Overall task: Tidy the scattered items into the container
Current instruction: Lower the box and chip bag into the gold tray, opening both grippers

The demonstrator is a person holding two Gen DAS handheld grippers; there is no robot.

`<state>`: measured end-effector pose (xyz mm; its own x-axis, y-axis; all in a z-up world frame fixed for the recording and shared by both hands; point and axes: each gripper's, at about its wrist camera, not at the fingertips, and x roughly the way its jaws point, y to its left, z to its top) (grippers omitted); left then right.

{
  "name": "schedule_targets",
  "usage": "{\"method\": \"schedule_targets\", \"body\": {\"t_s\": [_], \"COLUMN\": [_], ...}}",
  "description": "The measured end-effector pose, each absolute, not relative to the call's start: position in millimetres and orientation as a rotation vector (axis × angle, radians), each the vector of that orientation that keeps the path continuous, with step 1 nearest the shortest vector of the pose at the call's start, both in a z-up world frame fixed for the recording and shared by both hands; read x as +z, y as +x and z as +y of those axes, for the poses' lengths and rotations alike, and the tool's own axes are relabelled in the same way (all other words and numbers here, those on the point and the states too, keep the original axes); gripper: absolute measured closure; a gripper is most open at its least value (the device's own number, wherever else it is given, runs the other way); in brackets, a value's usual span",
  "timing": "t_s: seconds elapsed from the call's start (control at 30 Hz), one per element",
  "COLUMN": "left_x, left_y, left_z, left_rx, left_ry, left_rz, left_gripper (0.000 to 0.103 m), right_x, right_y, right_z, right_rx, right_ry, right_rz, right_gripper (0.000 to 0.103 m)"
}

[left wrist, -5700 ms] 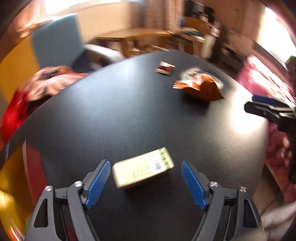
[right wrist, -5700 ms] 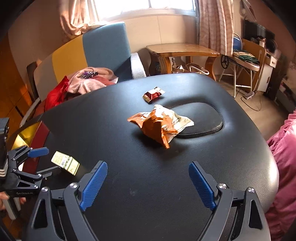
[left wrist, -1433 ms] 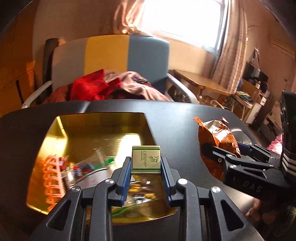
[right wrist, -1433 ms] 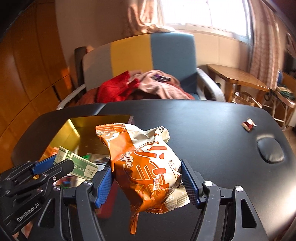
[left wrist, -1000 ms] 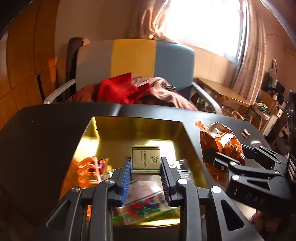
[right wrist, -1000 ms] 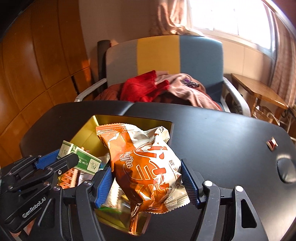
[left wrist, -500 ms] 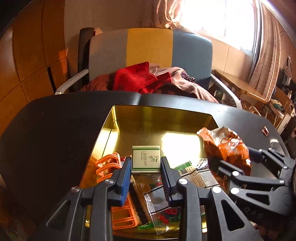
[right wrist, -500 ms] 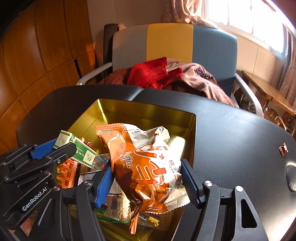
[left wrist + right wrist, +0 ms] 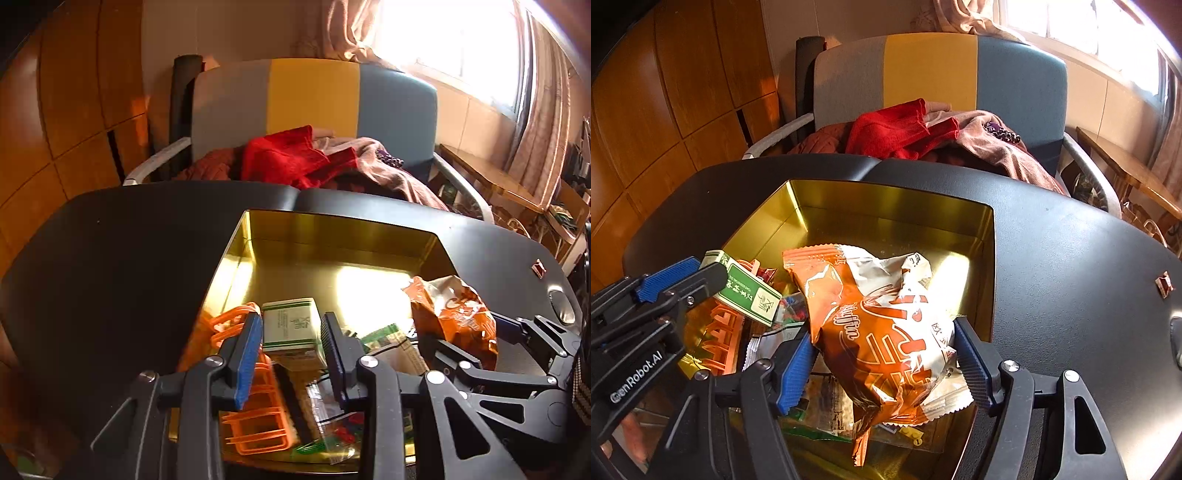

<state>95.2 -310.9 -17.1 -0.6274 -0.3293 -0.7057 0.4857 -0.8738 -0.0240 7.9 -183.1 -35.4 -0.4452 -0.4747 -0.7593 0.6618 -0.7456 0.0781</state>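
Observation:
A gold tin (image 9: 332,229) (image 9: 886,206) sits on the black table (image 9: 110,258). My left gripper (image 9: 291,343) hangs over the tin's near left part. Its jaws are opening, and the green-and-white box (image 9: 291,325) (image 9: 746,291) tilts loosely between the blue pads. My right gripper (image 9: 882,350) is over the tin's near right part. Its jaws are opening too, but the pads still press the orange snack bag (image 9: 879,325) (image 9: 454,314), which hangs above the tin's contents. A small red wrapper (image 9: 538,266) (image 9: 1163,284) lies on the table at the far right.
In the tin lie an orange plastic rack (image 9: 255,424), clear packets and other small items. Behind the table stands a grey, yellow and blue chair (image 9: 314,92) heaped with red and pink clothes (image 9: 897,133). A round inset (image 9: 563,310) marks the table's right end.
Both grippers came down closer over the tin. The left pads have drawn slightly apart and the box has tipped between them. The bag stays in the right gripper.

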Motion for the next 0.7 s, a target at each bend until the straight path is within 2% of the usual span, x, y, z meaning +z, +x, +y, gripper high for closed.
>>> {"method": "schedule_targets", "body": {"t_s": [0.2, 0.3, 0.6, 0.7], "left_x": [-7, -2, 8, 8], "left_y": [104, 109, 114, 111], "left_z": [-315, -311, -273, -255], "left_rx": [-2.468, -2.477, -2.568, -2.6], "left_ry": [0.967, 0.943, 0.919, 0.923], "left_rz": [0.31, 0.304, 0.251, 0.219], "left_gripper": [0.064, 0.064, 0.063, 0.059], "right_x": [-29, -21, -11, -9], "right_y": [13, 17, 21, 20], "right_z": [-184, -183, -156, -140], "right_rx": [-2.195, -2.208, -2.252, -2.288], "right_ry": [1.029, 0.996, 0.971, 0.972], "right_rz": [0.285, 0.276, 0.215, 0.201], "right_gripper": [0.028, 0.02, 0.02, 0.02]}}
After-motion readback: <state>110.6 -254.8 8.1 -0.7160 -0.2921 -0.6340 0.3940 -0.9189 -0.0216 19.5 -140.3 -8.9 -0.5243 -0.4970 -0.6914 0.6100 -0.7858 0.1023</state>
